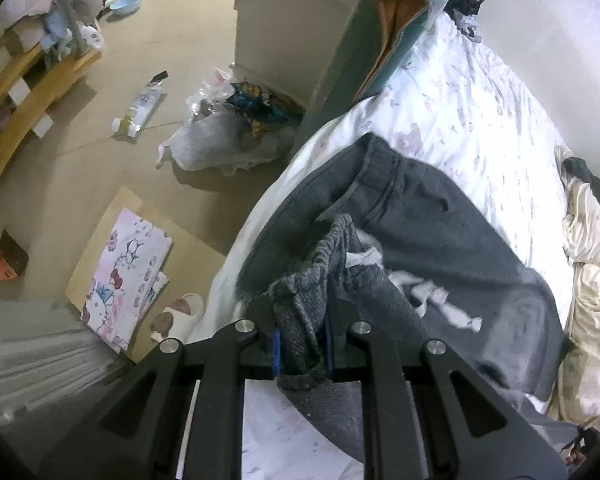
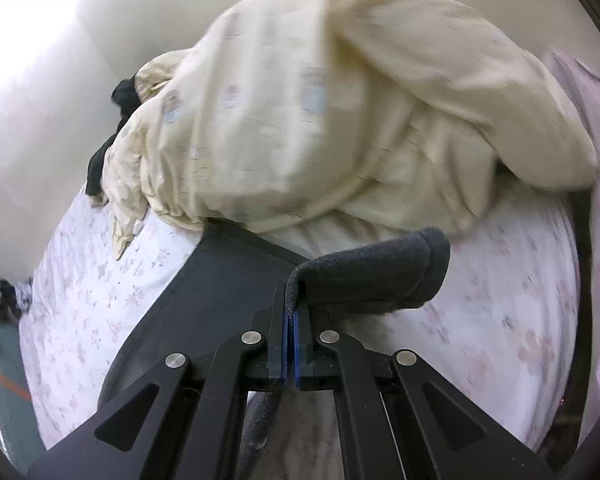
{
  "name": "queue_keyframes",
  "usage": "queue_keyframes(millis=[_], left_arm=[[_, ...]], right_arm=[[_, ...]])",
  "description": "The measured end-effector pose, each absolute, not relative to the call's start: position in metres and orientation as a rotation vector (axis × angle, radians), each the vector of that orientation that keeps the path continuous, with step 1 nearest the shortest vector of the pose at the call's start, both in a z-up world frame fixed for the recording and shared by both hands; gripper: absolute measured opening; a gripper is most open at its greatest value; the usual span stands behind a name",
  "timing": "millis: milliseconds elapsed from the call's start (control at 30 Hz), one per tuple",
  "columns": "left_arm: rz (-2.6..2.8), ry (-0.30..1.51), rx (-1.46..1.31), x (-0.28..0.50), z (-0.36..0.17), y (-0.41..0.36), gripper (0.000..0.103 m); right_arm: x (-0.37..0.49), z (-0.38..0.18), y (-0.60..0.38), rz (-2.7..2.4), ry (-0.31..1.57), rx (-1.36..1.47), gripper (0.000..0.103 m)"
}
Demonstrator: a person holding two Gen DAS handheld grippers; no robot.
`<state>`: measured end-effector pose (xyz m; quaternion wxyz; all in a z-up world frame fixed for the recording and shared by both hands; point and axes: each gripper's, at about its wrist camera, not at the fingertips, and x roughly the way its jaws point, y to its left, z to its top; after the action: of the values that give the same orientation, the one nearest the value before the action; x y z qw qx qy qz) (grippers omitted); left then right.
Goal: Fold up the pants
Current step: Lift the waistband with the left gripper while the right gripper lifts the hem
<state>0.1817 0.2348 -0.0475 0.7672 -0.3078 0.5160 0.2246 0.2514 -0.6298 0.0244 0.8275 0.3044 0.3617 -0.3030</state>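
In the left wrist view, a wooden rack (image 1: pixel 24 92) is standing at the far left on the tiled floor (image 1: pixel 172 40), with a blue basin (image 1: pixel 125 3) lying beyond it. Nearer, a cartoon-printed fabric (image 1: pixel 128 268) is lying on a flat cardboard sheet (image 1: pixel 120 208), and a pair of slippers (image 1: pixel 180 312) is sitting beside the bed's edge. A stuffed plastic bag (image 1: pixel 228 132) is slumping on the floor next to a pale cabinet (image 1: pixel 284 32). The left gripper (image 1: pixel 302 344) is gripping the bunched elastic waistband of the dark grey pants (image 1: pixel 440 224), its fingers (image 1: pixel 276 350) clamped on the knit fabric. The pants are spreading across the floral bedsheet (image 1: pixel 460 112), with white drawstrings showing near the waist. A cream quilt (image 1: pixel 592 272) is piling up at the right edge.

In the right wrist view, the bedsheet (image 2: pixel 100 280) is stretching at the left, and the cream quilt (image 2: pixel 320 112) is heaping up behind. The right gripper (image 2: pixel 291 312) is pinching a pant-leg hem (image 2: pixel 372 276), fingers (image 2: pixel 286 320) pressed together on the thin edge, the ribbed cuff curling rightward above the sheet.
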Motion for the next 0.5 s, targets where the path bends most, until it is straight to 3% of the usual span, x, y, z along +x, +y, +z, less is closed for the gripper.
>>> queue_keyframes(millis=[300,500], left_arm=[[0.483,1.217,-0.615,0.307,-0.054,0.256,0.013],[0.514,1.235,-0.571,0.379,-0.089,0.266,0.017]], right_arm=[[0.413,0.012,-0.603,-0.617,0.903,0.398,0.001],[0.517,-0.045,-0.587,-0.631,1.023,0.245,0.001]])
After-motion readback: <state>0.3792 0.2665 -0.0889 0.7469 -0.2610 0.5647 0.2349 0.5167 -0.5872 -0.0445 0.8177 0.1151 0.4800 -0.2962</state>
